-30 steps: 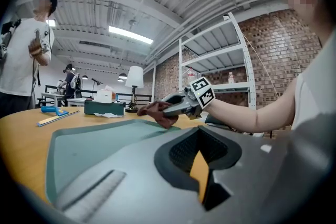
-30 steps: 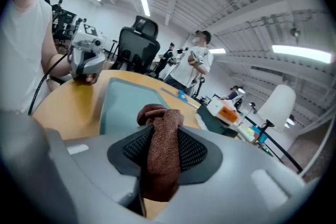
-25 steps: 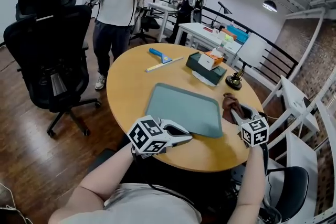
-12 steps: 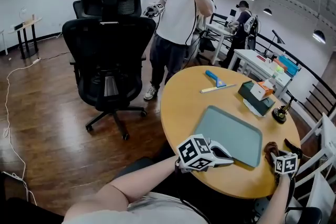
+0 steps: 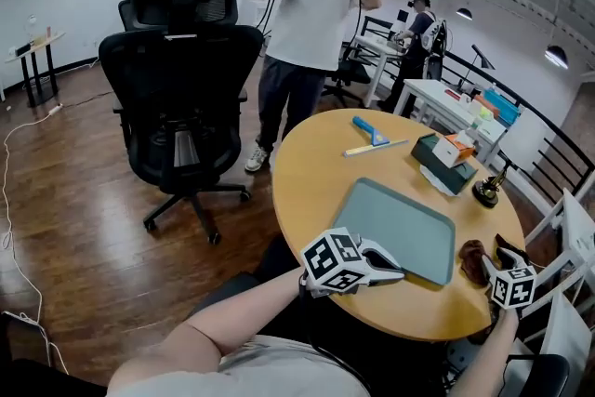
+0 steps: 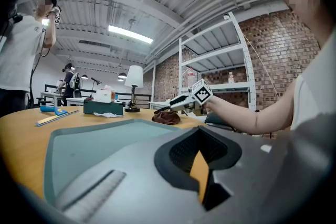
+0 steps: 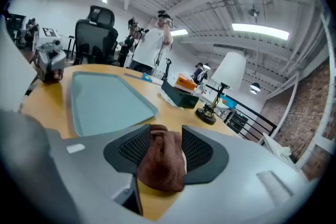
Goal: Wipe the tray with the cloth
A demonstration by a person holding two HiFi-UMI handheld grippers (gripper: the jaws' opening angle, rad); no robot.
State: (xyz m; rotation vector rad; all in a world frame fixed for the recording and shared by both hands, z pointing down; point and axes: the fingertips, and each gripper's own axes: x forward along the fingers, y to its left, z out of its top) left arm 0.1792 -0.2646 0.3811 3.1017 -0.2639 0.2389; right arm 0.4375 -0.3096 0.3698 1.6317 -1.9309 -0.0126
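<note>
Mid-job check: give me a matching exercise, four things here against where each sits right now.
1 brown cloth
2 grey-green rectangular tray
3 blue-handled scraper
4 dark green box

A carries an orange-and-white carton
B clamped in the right gripper
C far side, beside a pale yellow strip
D flat, middle of the round wooden table

Pairs: 1-B, 2-D, 3-C, 4-A

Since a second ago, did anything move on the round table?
Hardly anything. The right gripper stays shut on the brown cloth beside the tray, and the left gripper stays at the tray's near edge. Behind the table, the standing person raised both hands. The camera itself swung left.
</note>
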